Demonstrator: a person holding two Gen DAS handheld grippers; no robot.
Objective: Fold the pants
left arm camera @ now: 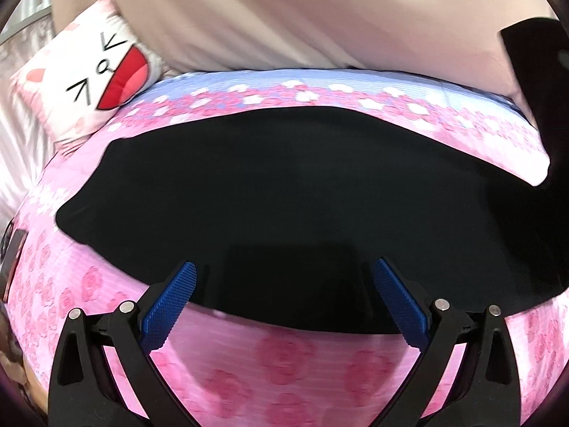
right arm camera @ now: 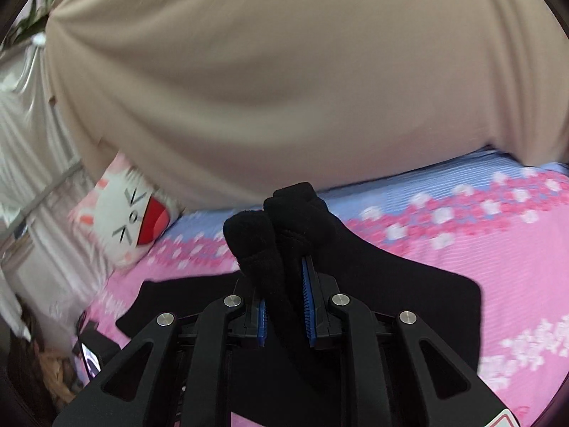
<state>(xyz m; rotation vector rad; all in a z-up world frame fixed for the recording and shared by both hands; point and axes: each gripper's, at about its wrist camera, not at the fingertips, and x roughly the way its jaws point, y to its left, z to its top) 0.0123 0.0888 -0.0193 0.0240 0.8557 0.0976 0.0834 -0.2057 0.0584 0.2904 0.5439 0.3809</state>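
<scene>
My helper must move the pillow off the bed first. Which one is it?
Start at the pink flowered bed; the pillow sits at its far left corner by the beige curtain. It alone bears a cat face with a red mouth.

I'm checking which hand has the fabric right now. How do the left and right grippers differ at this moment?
The left gripper is open, its blue pads spread wide over the pants; the right gripper is shut on a bunched fold of them. The left holds nothing; the right lifts its fold above the bedsheet. Both have black fingers with blue ribbed pads.
</scene>
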